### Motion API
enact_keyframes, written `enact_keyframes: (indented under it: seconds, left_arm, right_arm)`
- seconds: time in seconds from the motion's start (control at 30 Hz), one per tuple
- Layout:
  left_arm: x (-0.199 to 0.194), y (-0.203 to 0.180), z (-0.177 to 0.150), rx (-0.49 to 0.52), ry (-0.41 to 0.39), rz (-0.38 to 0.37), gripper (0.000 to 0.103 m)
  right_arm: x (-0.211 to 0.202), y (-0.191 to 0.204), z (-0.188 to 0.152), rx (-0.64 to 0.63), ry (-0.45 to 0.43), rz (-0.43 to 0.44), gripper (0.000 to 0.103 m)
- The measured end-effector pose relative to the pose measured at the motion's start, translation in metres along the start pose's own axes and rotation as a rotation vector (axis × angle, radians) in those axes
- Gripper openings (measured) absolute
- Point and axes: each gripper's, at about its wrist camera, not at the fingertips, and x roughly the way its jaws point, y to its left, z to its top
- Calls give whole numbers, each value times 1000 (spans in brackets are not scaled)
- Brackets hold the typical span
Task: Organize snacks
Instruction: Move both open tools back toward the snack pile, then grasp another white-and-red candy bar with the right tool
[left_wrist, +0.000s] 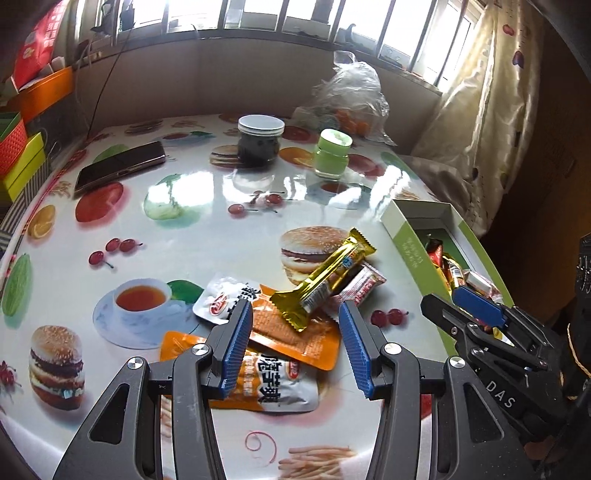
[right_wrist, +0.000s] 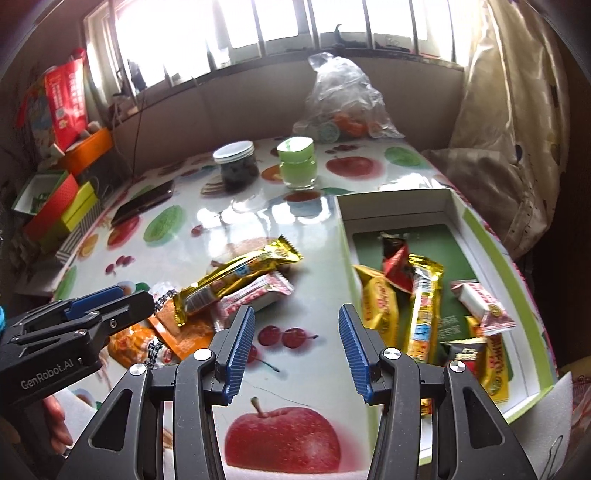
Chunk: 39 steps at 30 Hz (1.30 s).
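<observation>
A gold snack bar (left_wrist: 332, 273) lies across a pink-and-white wafer packet (left_wrist: 364, 286) and two orange-and-white pouches (left_wrist: 291, 332) on the fruit-print table. My left gripper (left_wrist: 295, 314) is open and empty, its jaws standing over the upper orange pouch just below the gold bar. The white-and-green box (right_wrist: 345, 236) at the right holds several snacks, among them a gold bar (right_wrist: 424, 306). My right gripper (right_wrist: 297, 317) is open and empty over bare table, between the pile (right_wrist: 236, 277) and the box. It also shows in the left wrist view (left_wrist: 461, 306).
A dark jar with a white lid (left_wrist: 260, 142), a green jar (left_wrist: 331, 153), a phone (left_wrist: 120, 166) and a clear plastic bag (left_wrist: 351, 96) stand at the back of the table. Orange and green boxes (left_wrist: 22, 147) are stacked at the left edge. A curtain (left_wrist: 491, 122) hangs at the right.
</observation>
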Motion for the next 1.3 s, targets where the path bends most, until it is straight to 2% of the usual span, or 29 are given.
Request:
enact_keyframes:
  seconds: [0.27,0.53,0.77,0.83,1.1,1.3]
  left_arm:
    - [5,22,-5,-38,23,0,50]
    - [10,42,-8,-79,40,-20,50]
    - [12,61,-11,-130,66,-35,50]
    - [13,65,-12,-145,75,-42,50]
    - [7,77,-9,-168,58,-57,50]
    - [6,78,-2,-164,51,-52,50]
  right_arm:
    - [37,22,6,-23,70,0,47]
    - [65,28,15,26,113,-4,47]
    - [73,36,19,18,121,-45,49]
    - [76,37,16,-5,148,-82,49]
    - [78,32,12,8,146,-113,48]
    - [70,24,6,23,129,-130,24]
